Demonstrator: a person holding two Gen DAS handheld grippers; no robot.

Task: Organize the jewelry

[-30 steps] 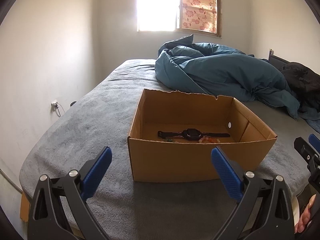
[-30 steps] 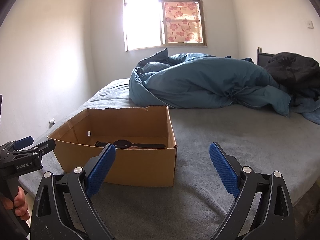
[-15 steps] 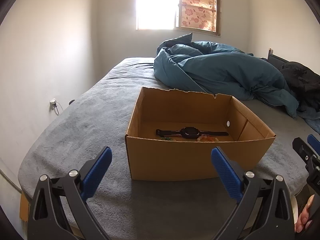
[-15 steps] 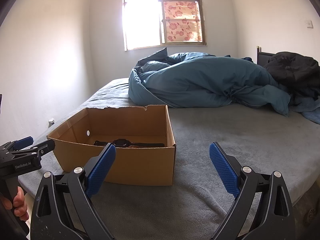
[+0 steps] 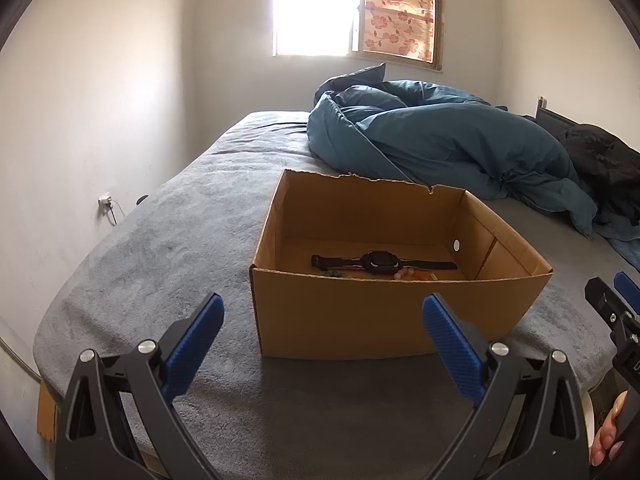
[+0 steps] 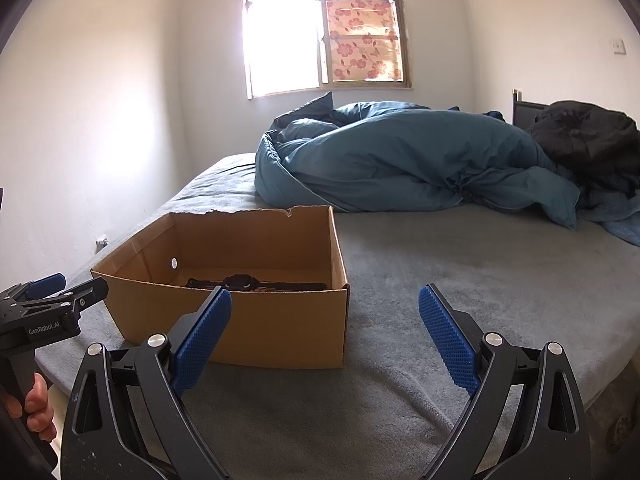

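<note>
Watch [image 5: 378, 263] in box [image 5: 384, 312]; beads behind rim partly hidden

The cardboard box's [image 5: 384, 316] near wall hid most of the small orange and green pieces [image 5: 408, 274] beside the watch [image 5: 380, 262].

Your room: a bright bedroom with pale walls.
You face a bed [image 5: 168, 240] under a grey cover, a blue duvet [image 6: 400, 160] heaped at its far end beside dark clothing [image 6: 588, 140]. Daylight floods the window [image 6: 320, 28], half covered by a floral curtain [image 6: 362, 40]. A wall socket [image 5: 105, 200] sits low on the left.
</note>
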